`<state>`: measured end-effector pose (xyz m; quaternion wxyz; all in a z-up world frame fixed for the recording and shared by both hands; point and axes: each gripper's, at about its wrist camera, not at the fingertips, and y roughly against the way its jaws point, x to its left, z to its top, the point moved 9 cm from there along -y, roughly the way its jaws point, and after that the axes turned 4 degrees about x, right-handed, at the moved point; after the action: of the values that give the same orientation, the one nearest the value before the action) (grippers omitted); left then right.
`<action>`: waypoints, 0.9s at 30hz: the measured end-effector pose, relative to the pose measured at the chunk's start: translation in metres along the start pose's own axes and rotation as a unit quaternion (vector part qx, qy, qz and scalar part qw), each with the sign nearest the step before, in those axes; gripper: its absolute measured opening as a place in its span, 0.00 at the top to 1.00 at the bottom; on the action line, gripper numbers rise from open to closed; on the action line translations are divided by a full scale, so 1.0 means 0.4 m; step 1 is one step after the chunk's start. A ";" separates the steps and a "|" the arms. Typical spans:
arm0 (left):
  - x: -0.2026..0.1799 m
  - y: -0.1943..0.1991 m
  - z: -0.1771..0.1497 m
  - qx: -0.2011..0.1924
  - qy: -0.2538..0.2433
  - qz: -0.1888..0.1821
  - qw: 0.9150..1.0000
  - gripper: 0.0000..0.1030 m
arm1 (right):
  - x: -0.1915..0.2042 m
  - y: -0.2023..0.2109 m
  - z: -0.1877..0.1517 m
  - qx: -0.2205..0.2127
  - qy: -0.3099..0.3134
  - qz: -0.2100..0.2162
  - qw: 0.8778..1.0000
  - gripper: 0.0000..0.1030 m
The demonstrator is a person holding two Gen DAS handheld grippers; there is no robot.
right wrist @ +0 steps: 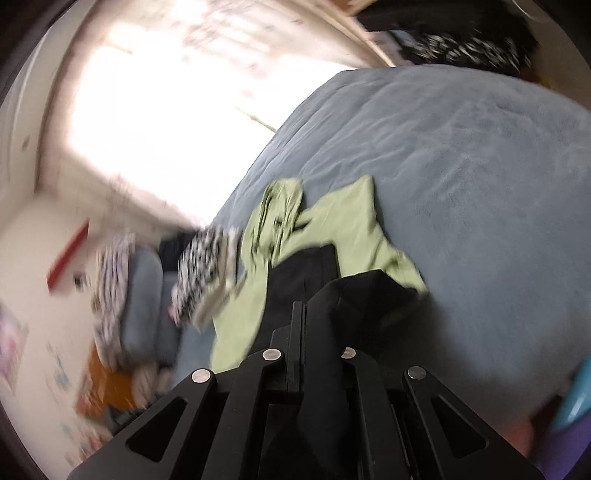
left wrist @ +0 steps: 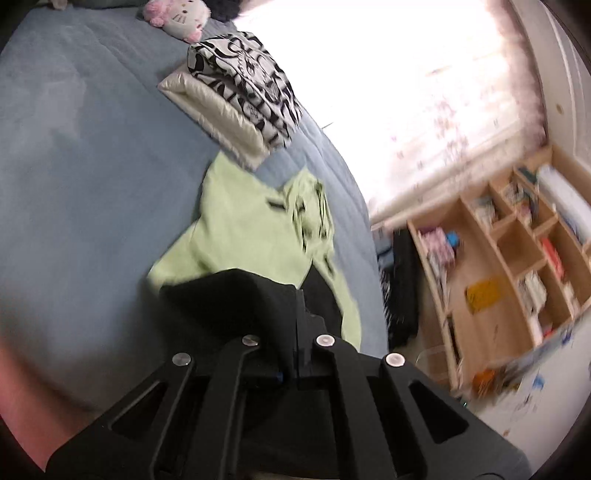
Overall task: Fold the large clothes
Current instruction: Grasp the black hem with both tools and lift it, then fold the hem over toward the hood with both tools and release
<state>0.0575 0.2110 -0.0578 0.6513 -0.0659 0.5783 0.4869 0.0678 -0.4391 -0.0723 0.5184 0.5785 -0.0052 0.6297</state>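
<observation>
A black garment hangs from my left gripper, whose jaws are shut on its edge; the cloth drapes over the left finger. My right gripper is shut on another edge of the same black garment, which bunches over its right finger. Both grippers hold it above a blue bed. Under it lies a crumpled light green garment with a black print, also visible in the right wrist view. Both views are blurred by motion.
A folded stack, a black-and-white patterned piece on a cream satin one, lies farther up the bed. A pink-and-white plush toy sits beyond it. A wooden cubby shelf stands beside the bed under a bright window. Clutter covers the floor.
</observation>
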 end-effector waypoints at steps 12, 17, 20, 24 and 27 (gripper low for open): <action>0.040 -0.410 0.396 -0.008 0.134 -0.004 0.991 0.60 | 0.022 -0.435 0.376 0.020 -0.162 0.010 0.986 0.17; 0.086 -0.481 0.469 -0.031 0.134 0.017 0.990 0.57 | 0.017 -0.516 0.453 0.007 -0.175 0.021 0.984 0.13; 0.086 -0.501 0.497 -0.026 0.079 0.040 0.996 0.57 | -0.010 -0.546 0.478 0.016 -0.142 -0.024 0.989 0.13; 0.077 -0.529 0.480 0.025 -0.020 0.083 0.996 0.56 | -0.018 -0.565 0.446 0.077 -0.039 -0.068 0.994 0.13; 0.063 -0.539 0.418 0.076 -0.128 0.118 0.982 0.56 | -0.028 -0.541 0.414 0.103 0.035 -0.114 0.988 0.13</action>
<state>0.3222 0.2220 -0.1273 0.6611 0.1153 0.5287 0.5198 0.3278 -0.4468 -0.1540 0.5238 0.6038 0.1436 0.5835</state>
